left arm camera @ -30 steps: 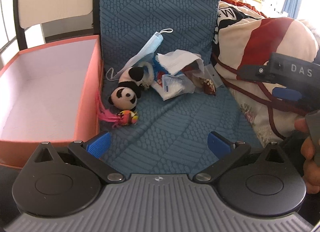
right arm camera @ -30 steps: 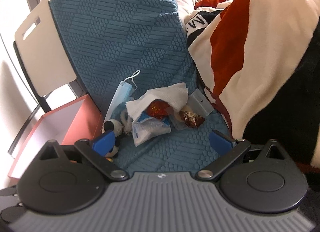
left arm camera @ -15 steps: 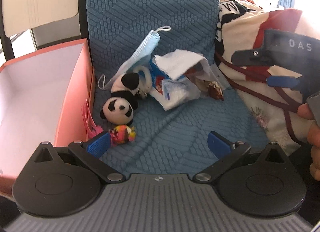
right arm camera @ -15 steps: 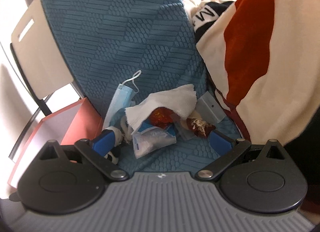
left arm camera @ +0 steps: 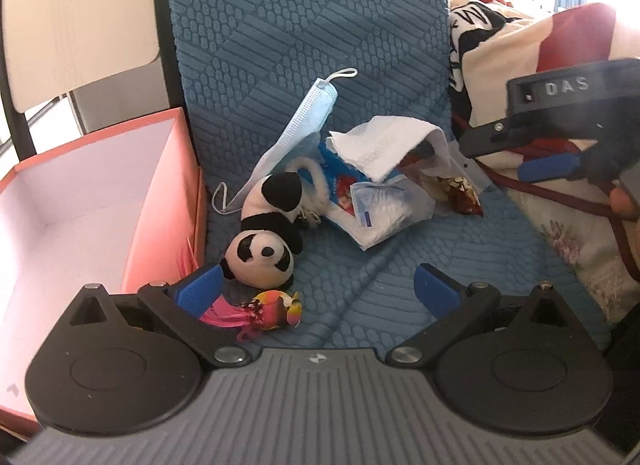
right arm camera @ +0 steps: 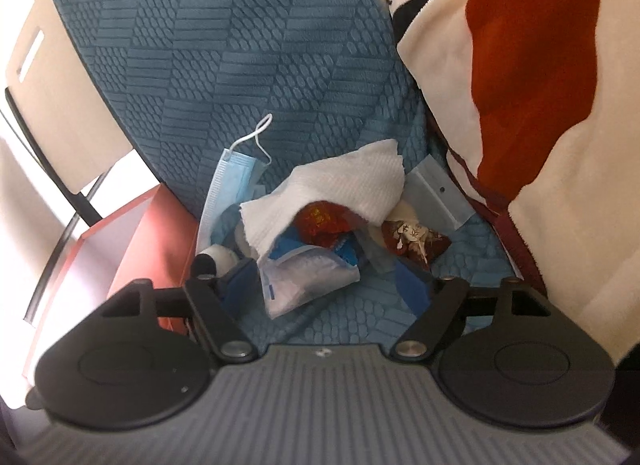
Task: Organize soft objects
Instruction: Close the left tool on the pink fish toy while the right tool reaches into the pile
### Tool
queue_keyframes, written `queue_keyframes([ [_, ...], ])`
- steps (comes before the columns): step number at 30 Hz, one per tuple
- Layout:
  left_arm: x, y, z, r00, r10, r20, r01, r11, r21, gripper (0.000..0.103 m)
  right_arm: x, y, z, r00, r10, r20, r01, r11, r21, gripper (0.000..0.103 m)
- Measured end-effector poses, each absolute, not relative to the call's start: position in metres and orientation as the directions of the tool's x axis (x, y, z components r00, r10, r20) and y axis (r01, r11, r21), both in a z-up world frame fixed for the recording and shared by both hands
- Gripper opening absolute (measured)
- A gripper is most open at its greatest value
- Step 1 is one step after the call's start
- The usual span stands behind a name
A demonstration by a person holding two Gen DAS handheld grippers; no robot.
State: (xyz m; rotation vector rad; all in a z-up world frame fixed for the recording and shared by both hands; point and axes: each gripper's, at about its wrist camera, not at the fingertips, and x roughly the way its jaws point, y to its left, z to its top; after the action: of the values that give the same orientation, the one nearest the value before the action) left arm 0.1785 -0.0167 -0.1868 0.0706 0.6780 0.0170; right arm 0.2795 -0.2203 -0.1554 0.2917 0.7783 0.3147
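I am closing my right gripper (right arm camera: 328,285) around the plastic packet (right arm camera: 308,277) just below the tissue (right arm camera: 340,185); my left gripper (left arm camera: 316,289) is hanging apart, empty; next needs a firm pinch.

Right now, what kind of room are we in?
Probably a bedroom or living space at home: a blue quilted cover over a seat, a plush blanket heaped beside it, a chair behind, and a pink storage box.

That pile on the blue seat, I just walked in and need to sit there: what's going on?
A person is sorting it with two handheld grippers. The left gripper, jaws open and empty, hovers by the panda toy and feathered toy beside the pink box. The right gripper, jaws closing, straddles the plastic packet. Nothing is lifted yet.
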Motion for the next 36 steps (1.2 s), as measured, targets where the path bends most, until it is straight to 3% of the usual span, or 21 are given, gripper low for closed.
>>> queue_keyframes([
  [5,0.181,-0.022,-0.192,0.782,0.087,-0.617,0.007,0.989,0.148,0.091,0.287,-0.215,-0.163,0.645,0.391,-0.657,-0.188,0.914,0.359,0.066],
  [14,0.187,-0.028,-0.208,0.762,0.158,-0.628,0.000,0.970,0.244,0.083,0.303,-0.206,-0.174,0.598,0.403,-0.693,-0.208,0.913,0.352,0.064],
  [21,0.201,-0.023,-0.223,0.732,0.174,-0.659,-0.019,0.972,0.235,0.072,0.317,-0.192,-0.181,0.572,0.405,-0.713,-0.227,0.914,0.337,0.064],
  [30,0.213,-0.019,-0.243,0.700,0.211,-0.683,-0.061,0.970,0.237,0.069,0.342,-0.171,-0.188,0.544,0.396,-0.740,-0.254,0.918,0.305,0.065],
  [36,0.216,-0.009,-0.249,0.692,0.193,-0.696,-0.082,0.978,0.190,0.061,0.355,-0.153,-0.199,0.514,0.380,-0.769,-0.290,0.921,0.261,0.070],
])
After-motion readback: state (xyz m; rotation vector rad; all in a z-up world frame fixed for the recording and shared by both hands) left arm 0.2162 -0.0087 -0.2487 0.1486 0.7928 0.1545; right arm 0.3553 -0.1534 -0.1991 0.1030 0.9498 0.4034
